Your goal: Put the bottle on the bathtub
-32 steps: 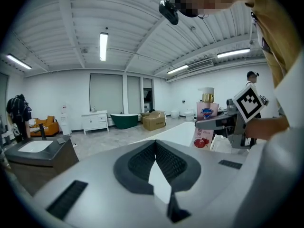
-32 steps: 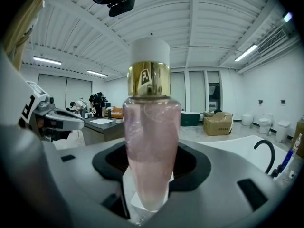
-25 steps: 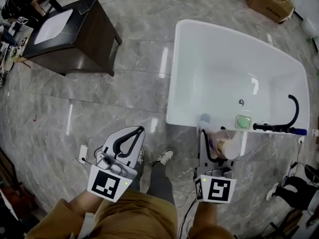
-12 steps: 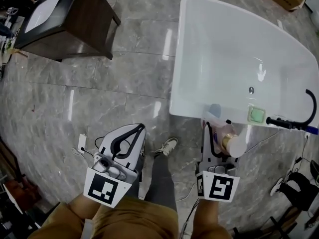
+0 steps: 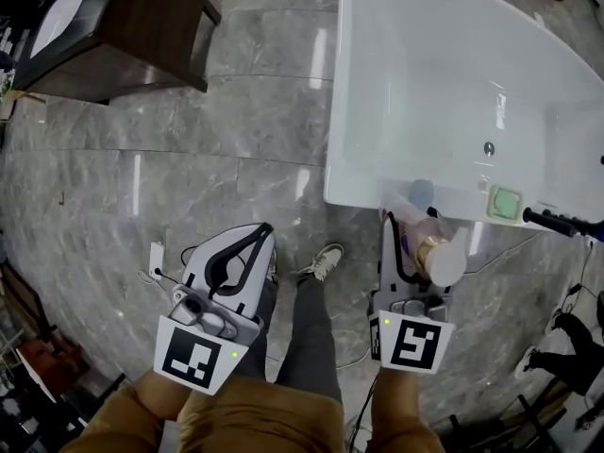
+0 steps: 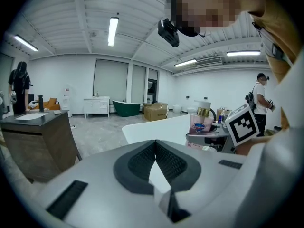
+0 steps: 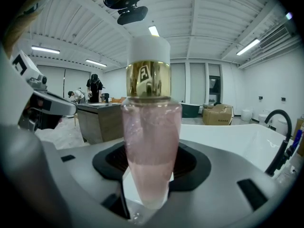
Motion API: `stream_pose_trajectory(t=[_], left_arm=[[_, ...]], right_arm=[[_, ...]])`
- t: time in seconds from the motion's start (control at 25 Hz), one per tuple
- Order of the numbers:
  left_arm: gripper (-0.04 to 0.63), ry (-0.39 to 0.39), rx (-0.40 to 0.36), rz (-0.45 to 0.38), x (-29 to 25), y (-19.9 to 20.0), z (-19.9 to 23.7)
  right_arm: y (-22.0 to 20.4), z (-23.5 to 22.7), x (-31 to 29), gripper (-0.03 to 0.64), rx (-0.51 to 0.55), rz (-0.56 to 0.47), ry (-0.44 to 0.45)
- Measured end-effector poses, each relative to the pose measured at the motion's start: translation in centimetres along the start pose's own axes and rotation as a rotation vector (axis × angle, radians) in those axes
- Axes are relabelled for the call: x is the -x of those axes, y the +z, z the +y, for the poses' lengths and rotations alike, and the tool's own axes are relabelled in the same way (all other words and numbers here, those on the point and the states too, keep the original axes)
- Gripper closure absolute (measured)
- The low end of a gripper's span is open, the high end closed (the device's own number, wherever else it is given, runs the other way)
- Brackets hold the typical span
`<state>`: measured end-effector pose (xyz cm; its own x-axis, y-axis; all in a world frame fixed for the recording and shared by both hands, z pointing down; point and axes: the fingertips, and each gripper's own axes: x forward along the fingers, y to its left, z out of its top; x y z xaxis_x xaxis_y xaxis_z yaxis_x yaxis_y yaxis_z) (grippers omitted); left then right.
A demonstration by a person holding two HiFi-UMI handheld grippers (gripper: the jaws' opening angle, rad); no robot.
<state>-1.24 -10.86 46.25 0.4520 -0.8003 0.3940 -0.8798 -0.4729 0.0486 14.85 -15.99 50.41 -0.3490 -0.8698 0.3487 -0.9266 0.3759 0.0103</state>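
Right gripper (image 5: 404,217) clamped on clear pink bottle (image 7: 149,127) with gold collar and white cap. Bottle upright between pads, at near rim of white bathtub (image 5: 351,111), just left of small green square item (image 5: 506,203). Contact with rim not discernible. Left gripper (image 5: 257,234) clenched shut, empty, over grey marble floor (image 5: 189,177), well left of bathtub.

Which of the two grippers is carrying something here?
The right gripper, shut on the pink bottle with the gold collar and white cap. The left gripper has its jaws closed together on nothing.
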Motion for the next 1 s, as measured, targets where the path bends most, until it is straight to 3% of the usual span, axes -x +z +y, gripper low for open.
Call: stream_pose_trajectory(t=[1.0], left_arm=[[0.588, 0.020, 0.035, 0.087, -3.0, -5.5, 3.0]], right_arm=[[-8.5, 0.5, -7.3, 0.383, 0.019, 0.084, -0.003]])
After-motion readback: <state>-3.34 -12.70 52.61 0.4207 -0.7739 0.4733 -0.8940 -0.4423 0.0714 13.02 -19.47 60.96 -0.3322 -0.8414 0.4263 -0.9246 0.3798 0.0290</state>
